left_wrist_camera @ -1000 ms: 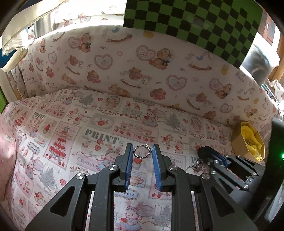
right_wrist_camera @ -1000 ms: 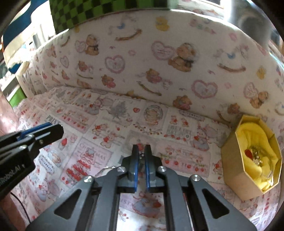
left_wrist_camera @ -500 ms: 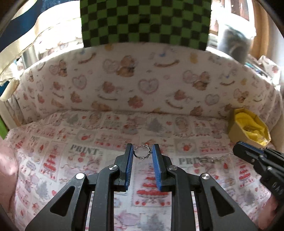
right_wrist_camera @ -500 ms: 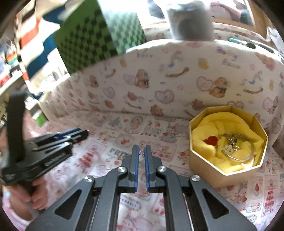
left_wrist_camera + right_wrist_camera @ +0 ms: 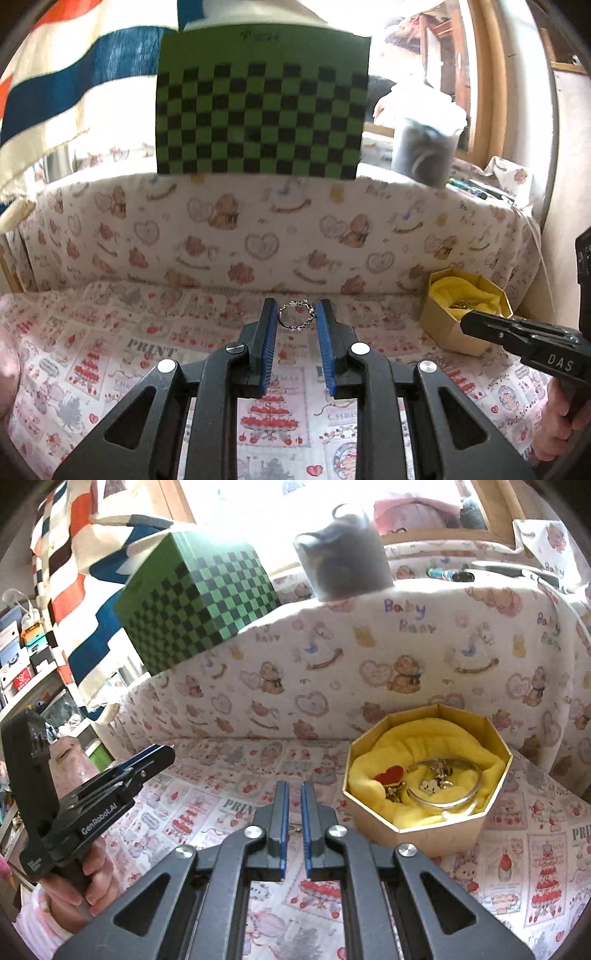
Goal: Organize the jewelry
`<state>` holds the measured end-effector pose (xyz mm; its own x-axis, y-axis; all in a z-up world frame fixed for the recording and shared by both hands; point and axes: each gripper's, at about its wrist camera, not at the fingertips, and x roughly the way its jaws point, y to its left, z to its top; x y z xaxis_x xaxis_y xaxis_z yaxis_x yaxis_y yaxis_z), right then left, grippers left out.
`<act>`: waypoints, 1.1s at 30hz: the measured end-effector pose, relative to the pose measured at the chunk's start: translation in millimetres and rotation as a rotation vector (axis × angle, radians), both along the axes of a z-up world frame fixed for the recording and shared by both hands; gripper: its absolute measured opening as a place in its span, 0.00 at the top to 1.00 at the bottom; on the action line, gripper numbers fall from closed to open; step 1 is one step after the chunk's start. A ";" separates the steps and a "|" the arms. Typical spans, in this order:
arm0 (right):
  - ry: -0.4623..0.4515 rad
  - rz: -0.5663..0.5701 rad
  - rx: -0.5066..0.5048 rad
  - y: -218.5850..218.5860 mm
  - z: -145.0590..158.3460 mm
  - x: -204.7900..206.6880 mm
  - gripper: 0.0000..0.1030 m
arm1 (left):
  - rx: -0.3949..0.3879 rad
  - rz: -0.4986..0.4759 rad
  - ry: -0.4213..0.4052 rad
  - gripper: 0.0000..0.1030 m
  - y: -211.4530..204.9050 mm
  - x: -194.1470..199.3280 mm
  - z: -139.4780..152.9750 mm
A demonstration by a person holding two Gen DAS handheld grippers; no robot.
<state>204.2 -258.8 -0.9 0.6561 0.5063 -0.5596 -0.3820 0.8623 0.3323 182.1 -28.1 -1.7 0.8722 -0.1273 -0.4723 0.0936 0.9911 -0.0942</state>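
The left gripper (image 5: 295,317) pinches a small silver ring (image 5: 295,315) at frame centre, the gold box (image 5: 466,311) at right, nearer the right gripper (image 5: 291,797), whose jaws are nearly pressed together

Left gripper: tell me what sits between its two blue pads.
A small silver ring with a beaded edge, held between the left gripper's pads near their tips, shown in the left wrist view.
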 end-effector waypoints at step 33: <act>0.089 -0.223 0.320 -92.3 14.5 12.5 0.94 | 0.024 -0.017 -0.027 0.80 -16.3 -5.3 14.2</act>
